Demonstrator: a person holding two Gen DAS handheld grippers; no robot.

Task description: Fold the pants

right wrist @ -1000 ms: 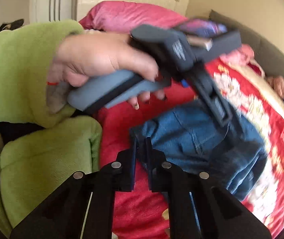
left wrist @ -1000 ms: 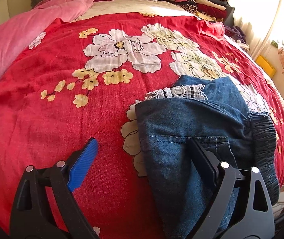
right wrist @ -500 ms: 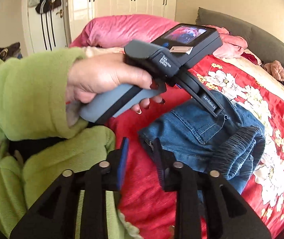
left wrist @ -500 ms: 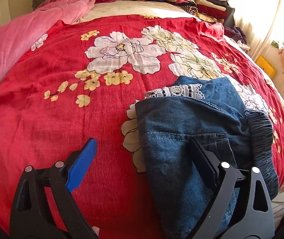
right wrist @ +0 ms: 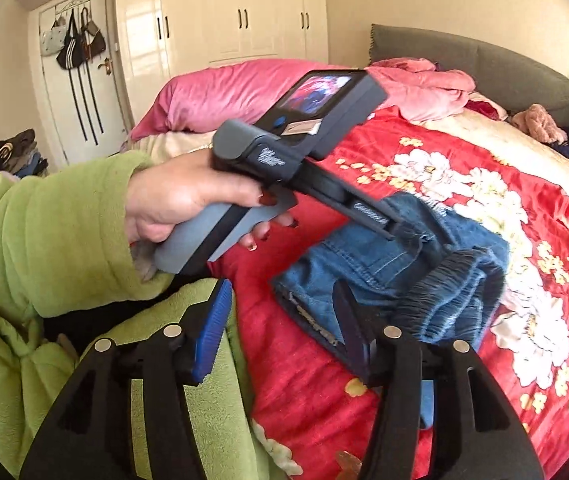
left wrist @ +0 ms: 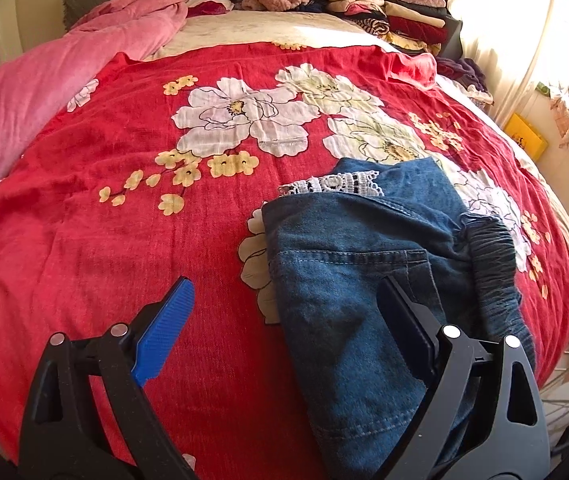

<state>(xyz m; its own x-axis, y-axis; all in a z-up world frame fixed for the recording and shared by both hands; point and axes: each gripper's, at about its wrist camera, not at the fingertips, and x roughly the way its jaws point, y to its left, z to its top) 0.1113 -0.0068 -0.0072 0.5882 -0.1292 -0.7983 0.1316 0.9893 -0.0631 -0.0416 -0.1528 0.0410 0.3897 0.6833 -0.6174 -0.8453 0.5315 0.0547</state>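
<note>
The blue denim pants [left wrist: 368,276] lie folded in a compact bundle on the red flowered bedspread [left wrist: 124,160], with white lace trim at the far edge and a dark elastic waistband [left wrist: 492,264] on the right. My left gripper [left wrist: 284,312] is open; its right finger rests over the pants and its left finger is over bare bedspread. In the right wrist view the pants [right wrist: 396,264] lie ahead, and the left gripper's body [right wrist: 304,152] hangs above them in a hand. My right gripper [right wrist: 284,312] is open and empty, near the pants' near edge.
A pink quilt [left wrist: 24,92] lies along the bed's left side. Stacks of folded clothes [left wrist: 384,12] sit at the head of the bed by the grey headboard. The person's green sleeve [right wrist: 44,220] fills the left of the right wrist view. Wardrobes [right wrist: 244,8] stand behind.
My right gripper has opened from shut to wide open and pulled back and up from the pants' edge. My left gripper stays open over the pants, barely moved.
</note>
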